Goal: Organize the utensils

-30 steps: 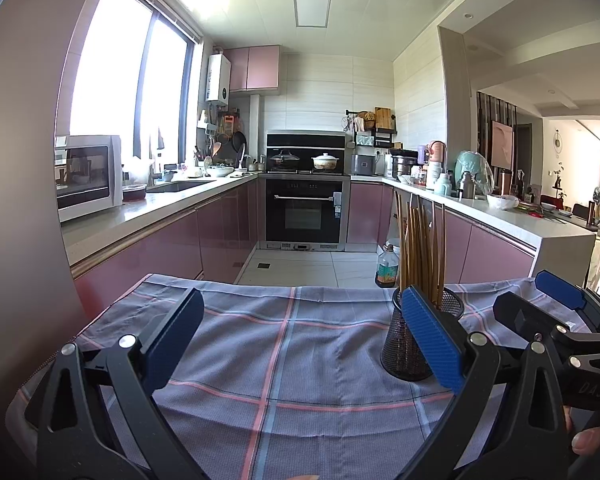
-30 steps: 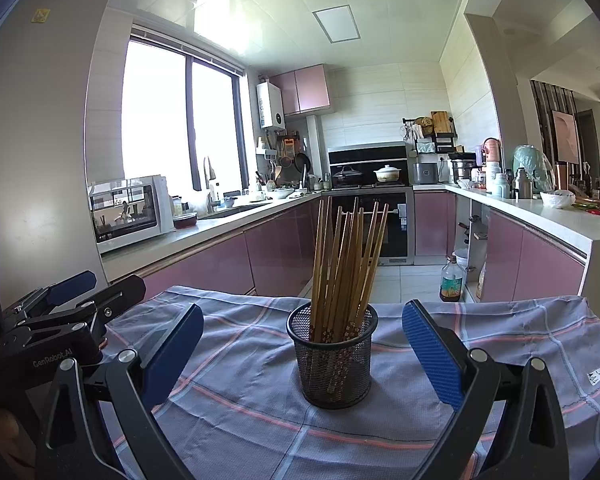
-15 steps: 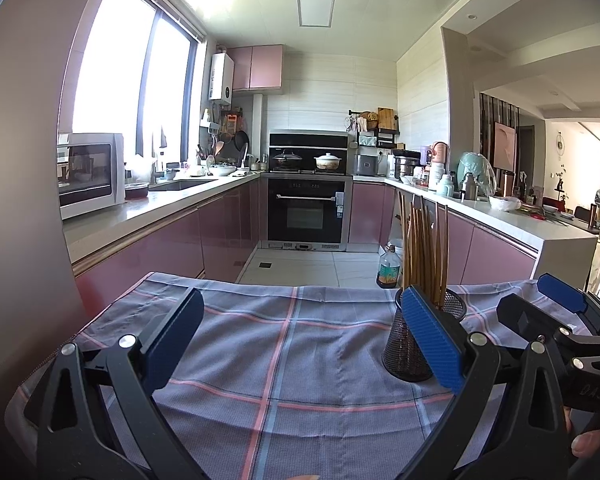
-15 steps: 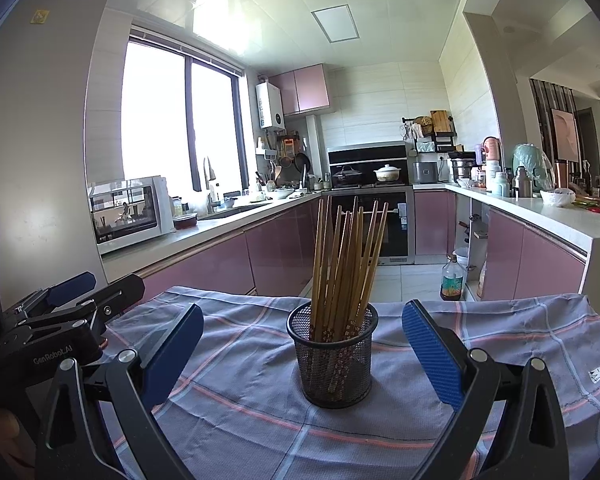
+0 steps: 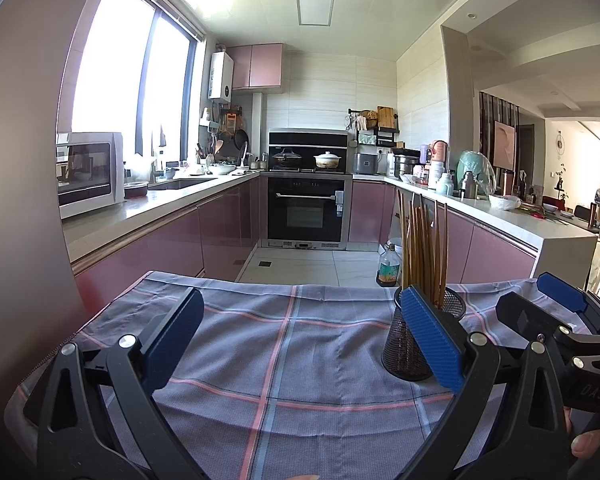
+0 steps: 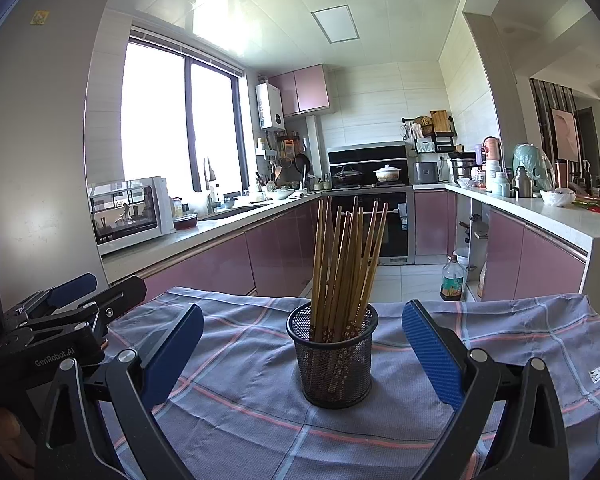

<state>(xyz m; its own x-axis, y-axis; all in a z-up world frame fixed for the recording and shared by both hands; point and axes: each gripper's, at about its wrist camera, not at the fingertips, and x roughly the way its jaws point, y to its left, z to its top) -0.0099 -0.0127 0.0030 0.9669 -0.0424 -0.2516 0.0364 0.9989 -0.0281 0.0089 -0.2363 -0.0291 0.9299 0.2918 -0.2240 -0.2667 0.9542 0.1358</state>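
Observation:
A black mesh holder stands upright on a grey plaid cloth, filled with several wooden chopsticks. It sits centred ahead of my right gripper, which is open and empty, its blue pads on either side but apart from the holder. In the left wrist view the same holder and chopsticks appear at the right, partly hidden behind my right blue pad. My left gripper is open over bare cloth, holding nothing.
The cloth-covered table ends at a far edge above a tiled kitchen floor with an oil bottle. Pink cabinets, a microwave and an oven lie beyond. Each gripper shows in the other's view, at the sides.
The left wrist view has drifted slightly leftward, so the holder sits a little further right. The right gripper and holder have not visibly moved.

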